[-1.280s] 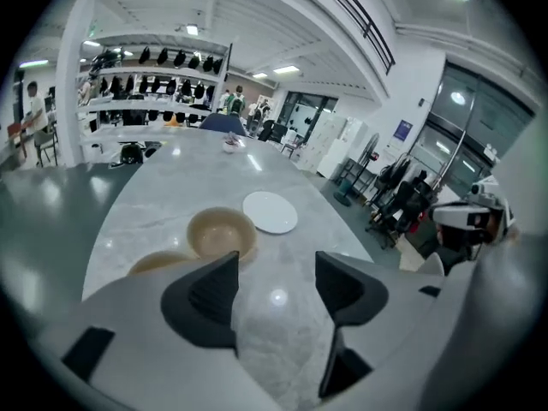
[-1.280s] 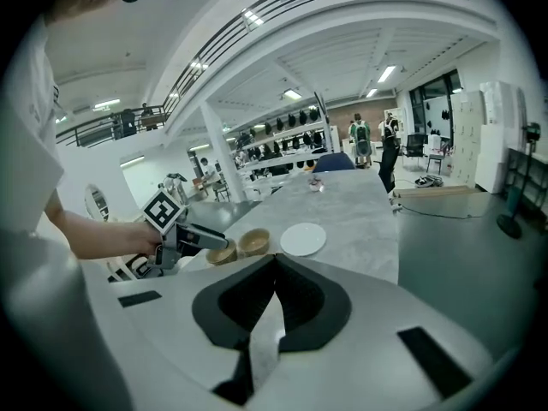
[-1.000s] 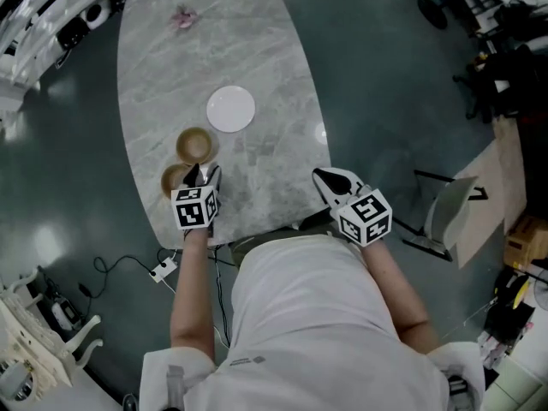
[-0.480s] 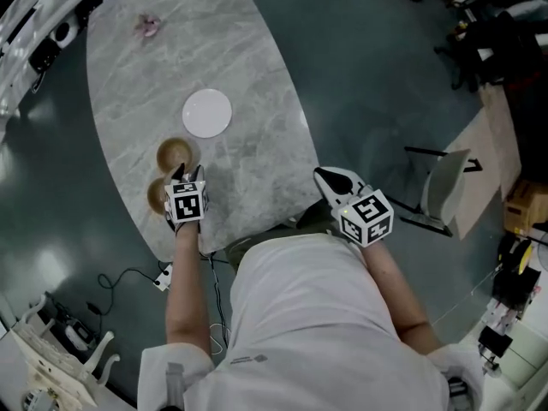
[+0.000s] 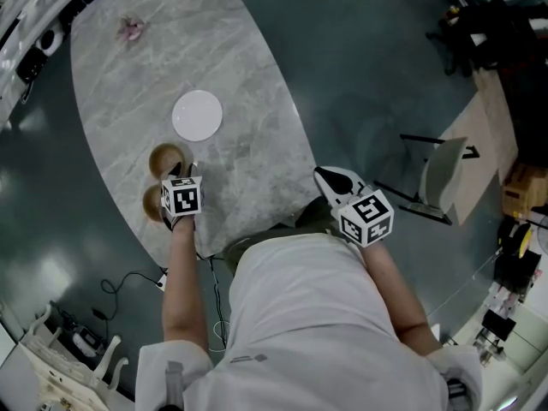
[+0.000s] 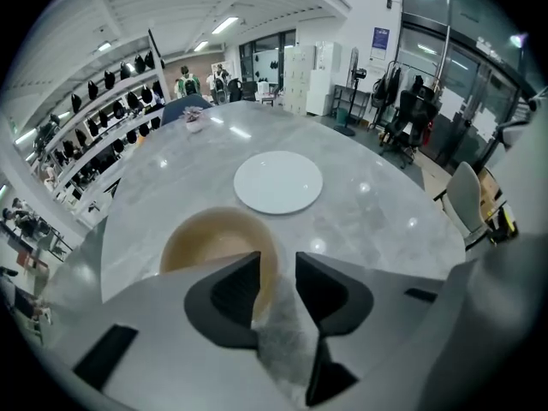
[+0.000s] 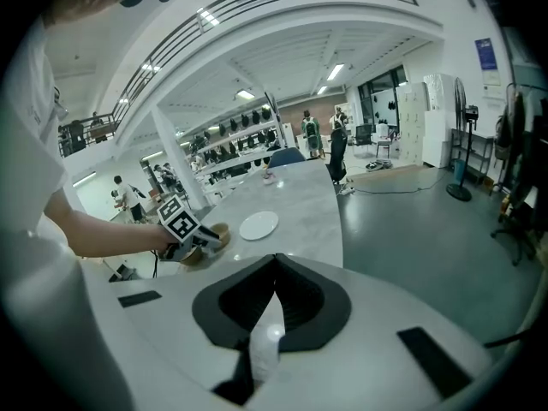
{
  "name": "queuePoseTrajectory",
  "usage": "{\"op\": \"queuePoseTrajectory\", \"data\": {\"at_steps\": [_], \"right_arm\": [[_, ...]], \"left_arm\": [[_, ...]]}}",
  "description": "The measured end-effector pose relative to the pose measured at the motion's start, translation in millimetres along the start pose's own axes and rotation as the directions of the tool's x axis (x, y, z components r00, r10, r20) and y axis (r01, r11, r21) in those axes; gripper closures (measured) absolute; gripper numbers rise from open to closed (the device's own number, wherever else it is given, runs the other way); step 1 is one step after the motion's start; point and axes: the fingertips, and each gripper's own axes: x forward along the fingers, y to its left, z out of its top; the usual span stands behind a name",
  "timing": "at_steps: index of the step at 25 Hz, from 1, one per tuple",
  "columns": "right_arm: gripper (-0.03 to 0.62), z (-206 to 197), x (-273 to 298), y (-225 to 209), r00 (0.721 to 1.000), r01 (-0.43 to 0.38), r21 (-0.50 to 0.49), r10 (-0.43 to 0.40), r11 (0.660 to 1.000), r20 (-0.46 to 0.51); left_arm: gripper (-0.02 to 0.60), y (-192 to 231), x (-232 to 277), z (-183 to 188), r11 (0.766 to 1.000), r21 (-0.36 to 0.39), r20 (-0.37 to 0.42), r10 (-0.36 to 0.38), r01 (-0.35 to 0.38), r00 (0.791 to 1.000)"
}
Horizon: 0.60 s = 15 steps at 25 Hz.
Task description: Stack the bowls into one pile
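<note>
The left claw [image 6: 276,260] is pointed steeply down at the far bowl [image 6: 210,240], whose right-hand rim is straddled: one jaw is set inside the bowl and the other outside. The jaws have just been closing, yet a gap is seen either side of the wall, so nothing is judged gripped so far. The near bowl [image 5: 152,202], the likely partner for the pile, lies just beside the far one, on the side away from the plate [image 6: 278,181] and to the claw's left. Being round, the bowl offers no long axis. The right claw [image 7: 275,264] is held closed and empty by the bench's near edge, well apart from both bowls. The bench [image 5: 248,67] is glossy grey marble, set in a large hall with shelving and a dark floor
</note>
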Motion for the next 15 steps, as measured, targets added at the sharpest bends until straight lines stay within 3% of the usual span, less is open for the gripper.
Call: {"op": "queuePoseTrajectory", "data": {"at_steps": [15], "right_arm": [[0.584, 0.8, -1.7, -4.8, 1.0, 0.011, 0.014, -0.011, 1.0, 0.003]], "left_arm": [[0.545, 2.6, 7.1, -4.7, 1.0, 0.027, -0.039, 0.001, 0.0, 0.999]]}}
